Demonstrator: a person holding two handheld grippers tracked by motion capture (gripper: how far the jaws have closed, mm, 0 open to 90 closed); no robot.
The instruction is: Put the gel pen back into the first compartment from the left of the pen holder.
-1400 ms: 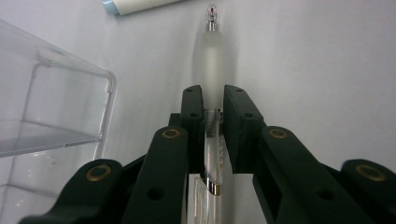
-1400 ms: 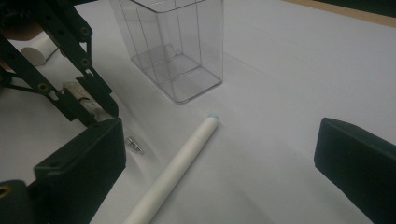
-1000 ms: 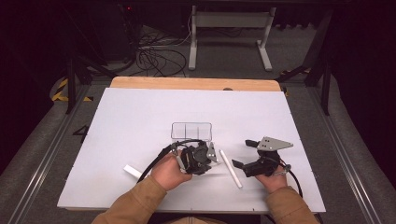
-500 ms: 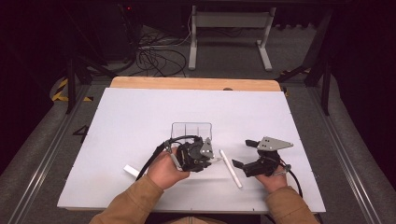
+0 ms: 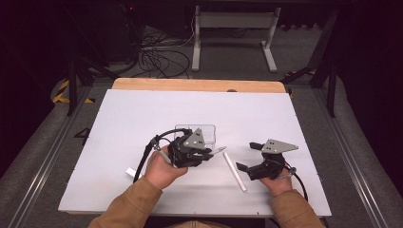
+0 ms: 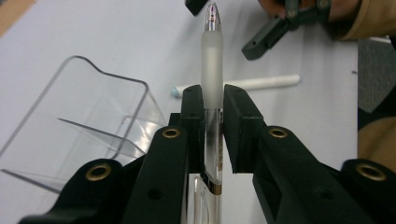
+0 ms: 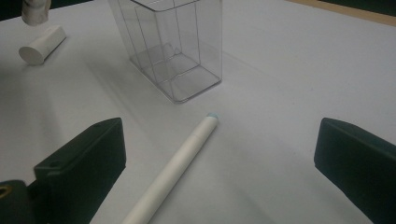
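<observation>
Bright table, dark surroundings, soft shadows, slight blur

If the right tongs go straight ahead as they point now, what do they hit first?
Most likely the white pen lying on the table between the open right tongs. Beyond it stands the clear box, though depth is hard to judge.

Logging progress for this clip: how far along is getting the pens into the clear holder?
Nothing looks done: the clear holder is empty. In hand: the left gripper is shut on a frosted pen, beside the holder. Left: the white pen lies on the table before the open right gripper, and a short white stick lies farther off.
</observation>
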